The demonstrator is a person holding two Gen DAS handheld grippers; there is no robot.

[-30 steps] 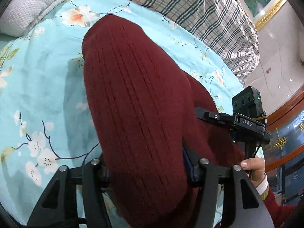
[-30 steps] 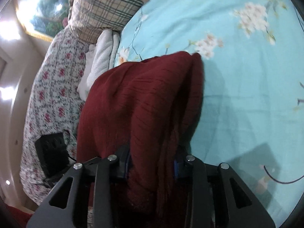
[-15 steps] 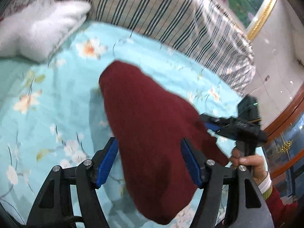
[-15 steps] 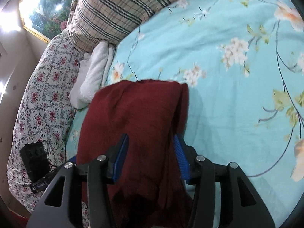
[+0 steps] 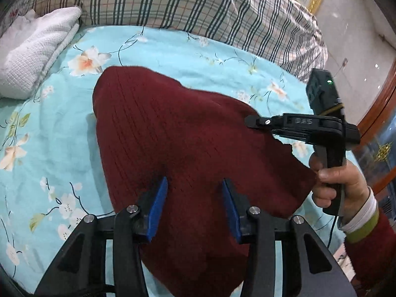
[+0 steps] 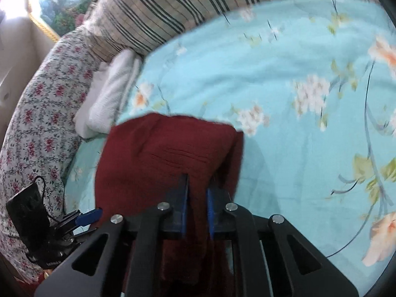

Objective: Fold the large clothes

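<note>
A dark red ribbed knit sweater (image 5: 178, 133) lies folded on the light blue floral bedsheet (image 5: 49, 128). My left gripper (image 5: 194, 185) is open, its blue-padded fingers apart just above the sweater's near part. The right gripper shows in the left wrist view (image 5: 255, 122) at the sweater's right edge. In the right wrist view my right gripper (image 6: 197, 185) is shut on a fold of the sweater (image 6: 153, 153), the cloth pinched between the blue pads.
A plaid pillow (image 5: 198, 7) runs along the back of the bed. A folded white towel (image 5: 32, 47) lies at the back left. A floral quilt (image 6: 37, 113) borders the bed. A wooden cabinet (image 5: 381, 113) stands right of the bed.
The left gripper has opened and let go of the sweater, which now lies flatter. The right gripper opened half a second ago and has shut again on a fold.
</note>
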